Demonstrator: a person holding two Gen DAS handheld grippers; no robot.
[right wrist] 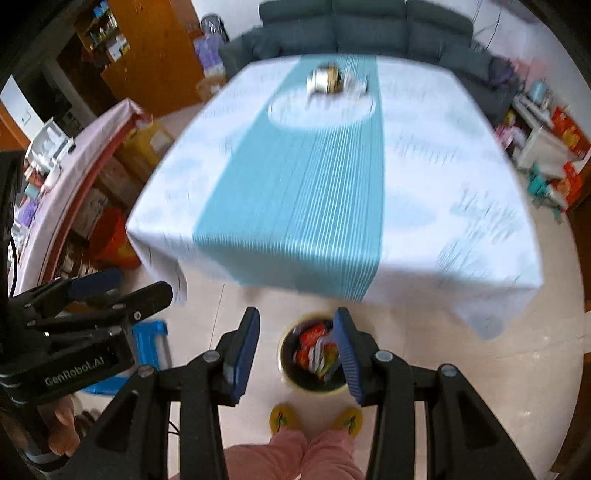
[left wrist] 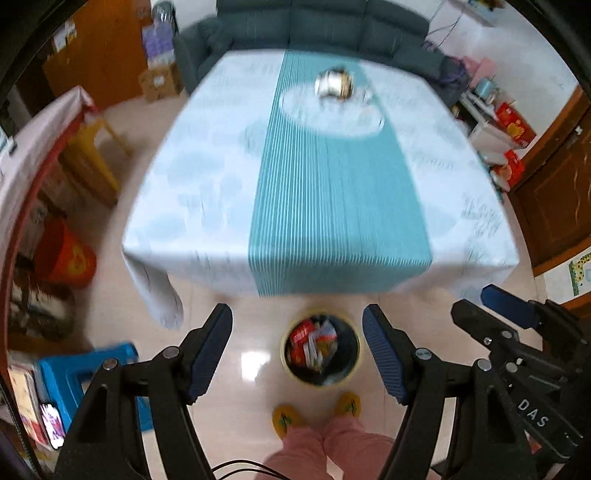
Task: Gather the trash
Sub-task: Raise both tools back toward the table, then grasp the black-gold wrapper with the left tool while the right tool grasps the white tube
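A round bin (left wrist: pixel 343 369) with a pale yellow rim stands on the floor in front of the table, holding several red and white wrappers (left wrist: pixel 314 343). My left gripper (left wrist: pixel 297 350) hangs high above it, jaws open and empty. The right gripper (left wrist: pixel 472 301) shows at the right edge. In the right wrist view the same bin (right wrist: pixel 295 376) and wrappers (right wrist: pixel 317 350) lie below my right gripper (right wrist: pixel 295 354), also open with nothing between its blue pads. The left gripper (right wrist: pixel 142 286) appears at the left. A blurred shiny object (left wrist: pixel 334 83) sits at the table's far end.
The table (left wrist: pixel 207 177) wears a white cloth with a teal striped runner. A dark sofa (left wrist: pixel 325 26) stands behind it. A blue stool (left wrist: pixel 85 369) and red bucket (left wrist: pixel 66 258) are at left. The person's yellow slippers (left wrist: pixel 317 410) stand near the bin.
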